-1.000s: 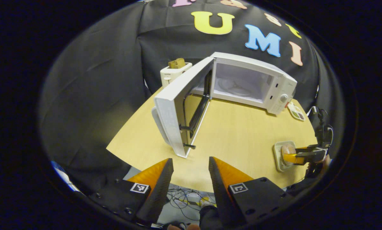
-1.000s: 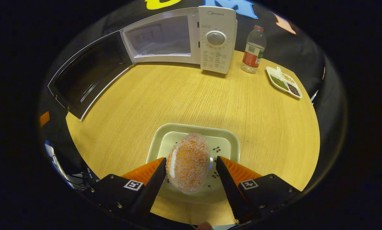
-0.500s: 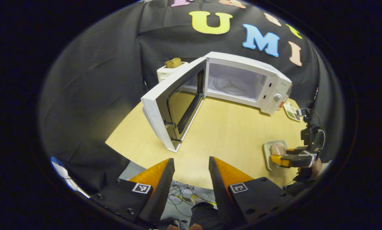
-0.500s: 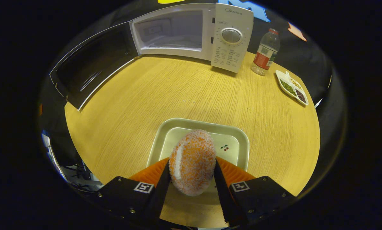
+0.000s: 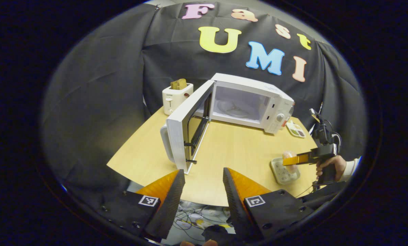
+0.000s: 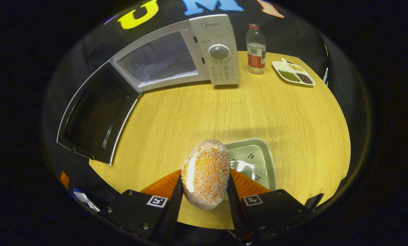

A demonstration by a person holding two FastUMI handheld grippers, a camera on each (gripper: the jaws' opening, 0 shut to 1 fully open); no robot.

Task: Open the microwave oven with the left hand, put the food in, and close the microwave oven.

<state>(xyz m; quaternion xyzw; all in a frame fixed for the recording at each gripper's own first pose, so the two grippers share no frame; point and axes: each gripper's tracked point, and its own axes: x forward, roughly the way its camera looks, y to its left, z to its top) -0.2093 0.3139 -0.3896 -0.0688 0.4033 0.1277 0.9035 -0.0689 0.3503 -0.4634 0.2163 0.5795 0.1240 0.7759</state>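
We see a desk (image 6: 244,102) of pale matt wood grain, a microwave (image 6: 217,61) in smooth white plastic, a glossy glazed tray (image 6: 258,160), a clear plastic bottle (image 6: 256,49), and food (image 6: 206,173) with a rough, crumbed crust.

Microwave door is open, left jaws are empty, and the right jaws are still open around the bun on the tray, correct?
Not quite: in the right gripper view the right gripper is shut on the bun, held clear of the tray. The rest stands.
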